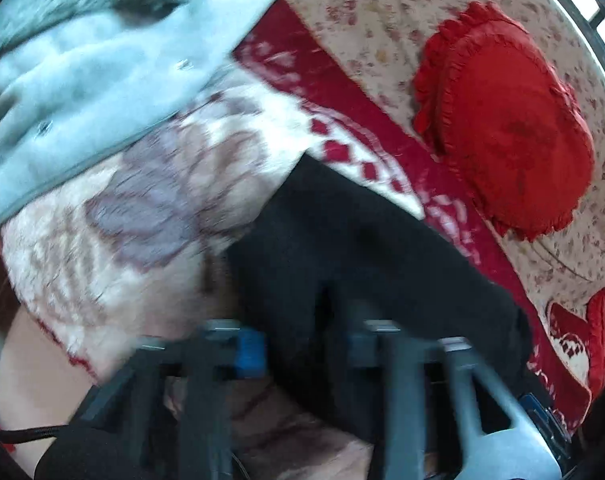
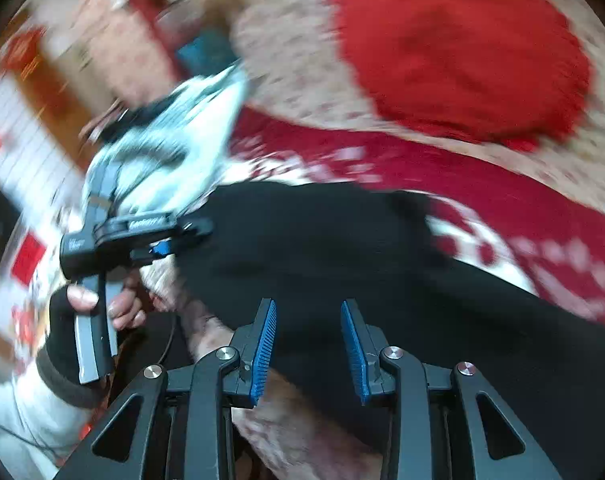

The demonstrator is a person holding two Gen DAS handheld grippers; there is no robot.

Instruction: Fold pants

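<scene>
The black pants (image 2: 342, 260) lie across the patterned blanket (image 1: 150, 200), red cushion (image 1: 510, 120) at two o'clock. The right gripper (image 2: 308, 344) hovers wide open over them, empty (likely choosing an edge); the left gripper (image 1: 306, 356) is too blurred to tell

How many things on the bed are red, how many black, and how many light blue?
Red: 2, the round red cushion and the smaller red pillow
Black: 1, the black pants
Light blue: 1, the light blue garment
Total: 4
</scene>
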